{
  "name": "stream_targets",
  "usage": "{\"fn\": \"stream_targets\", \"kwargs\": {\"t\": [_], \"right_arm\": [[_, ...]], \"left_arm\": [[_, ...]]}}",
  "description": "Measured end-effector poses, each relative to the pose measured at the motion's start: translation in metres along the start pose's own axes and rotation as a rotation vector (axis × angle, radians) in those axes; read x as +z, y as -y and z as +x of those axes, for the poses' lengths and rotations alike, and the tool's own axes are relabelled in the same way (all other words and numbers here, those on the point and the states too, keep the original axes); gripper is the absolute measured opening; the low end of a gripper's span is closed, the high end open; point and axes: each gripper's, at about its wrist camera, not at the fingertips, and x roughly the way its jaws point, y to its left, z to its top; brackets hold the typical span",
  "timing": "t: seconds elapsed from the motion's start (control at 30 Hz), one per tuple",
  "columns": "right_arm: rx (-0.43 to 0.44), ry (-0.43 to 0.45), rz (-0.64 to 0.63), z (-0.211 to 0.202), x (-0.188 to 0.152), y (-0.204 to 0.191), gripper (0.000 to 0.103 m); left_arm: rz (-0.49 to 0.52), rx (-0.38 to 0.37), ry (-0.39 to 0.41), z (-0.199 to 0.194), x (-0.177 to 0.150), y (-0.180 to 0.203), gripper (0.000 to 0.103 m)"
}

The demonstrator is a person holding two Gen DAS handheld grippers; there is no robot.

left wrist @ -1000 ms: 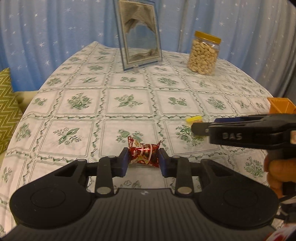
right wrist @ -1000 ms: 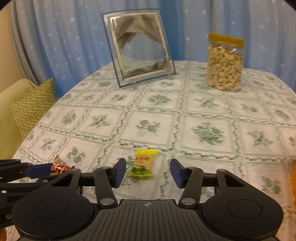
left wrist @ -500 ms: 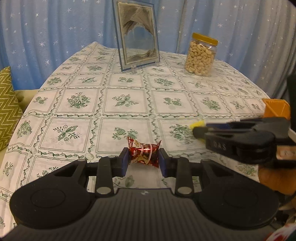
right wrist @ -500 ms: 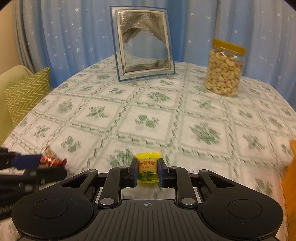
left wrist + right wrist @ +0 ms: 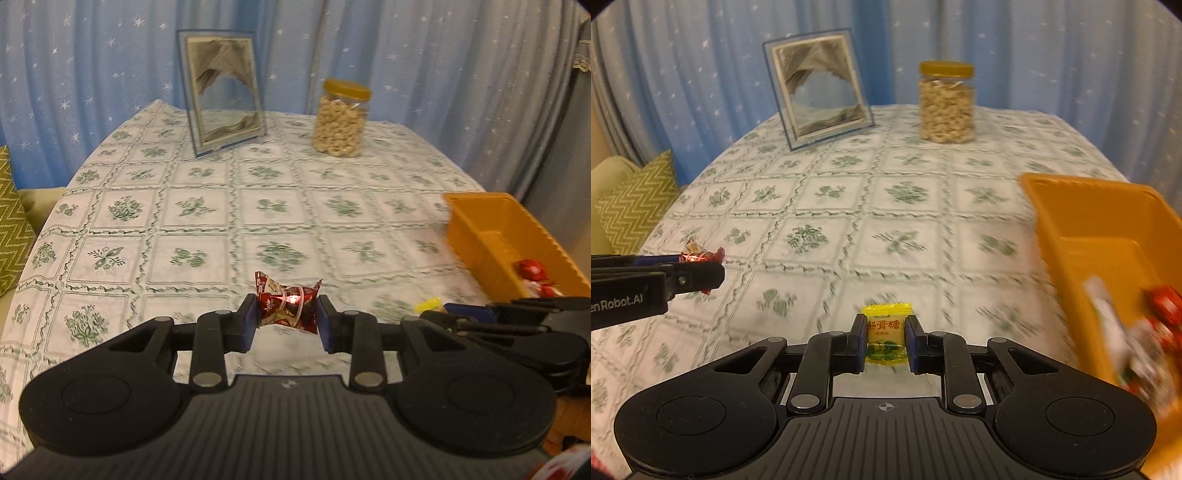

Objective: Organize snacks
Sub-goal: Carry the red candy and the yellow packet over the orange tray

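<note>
Right wrist view: right tool clamps yellow candy, left tool clamps red candy, blurred, seemingly snack-filled orange bin alongside.

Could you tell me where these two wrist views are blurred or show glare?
Right wrist view: the orange bin and tablecloth smear with motion, while the yellow candy stays sharp. Left wrist view: milder blur, a glare spot on the red candy.

We see blue star-printed curtains filling the upper frame behind a table draped in a white cloth with green floral squares. At left edge, a green zigzag cushion rests on a pale sofa. Lighting is soft, indoor.
</note>
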Motion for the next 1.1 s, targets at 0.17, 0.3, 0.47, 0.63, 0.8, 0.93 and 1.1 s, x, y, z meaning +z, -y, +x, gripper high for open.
{"fn": "stream_targets", "kwargs": {"t": [0.17, 0.3, 0.47, 0.63, 0.8, 0.93, 1.1], "right_arm": [[-0.027, 0.009, 0.044, -0.046, -0.016, 0.013, 0.022], [-0.039, 0.021, 0.053, -0.078, -0.029, 0.021, 0.022], [-0.046, 0.033, 0.060, -0.111, -0.043, 0.026, 0.022], [-0.051, 0.047, 0.062, -0.134, -0.052, 0.030, 0.022], [-0.057, 0.063, 0.077, -0.150, -0.059, 0.036, 0.022], [-0.061, 0.072, 0.088, -0.161, -0.063, 0.042, 0.022], [-0.071, 0.079, 0.101, -0.170, -0.066, 0.051, 0.022]], "left_arm": [[0.013, -0.024, 0.007, -0.028, -0.006, 0.025, 0.030], [0.020, -0.043, 0.013, -0.048, -0.013, 0.046, 0.030], [0.025, -0.063, 0.015, -0.070, -0.023, 0.068, 0.030], [0.027, -0.075, 0.010, -0.086, -0.035, 0.083, 0.030], [0.040, -0.081, -0.004, -0.097, -0.046, 0.096, 0.030], [0.050, -0.088, -0.010, -0.101, -0.051, 0.105, 0.030], [0.066, -0.095, -0.008, -0.105, -0.052, 0.116, 0.030]]}}
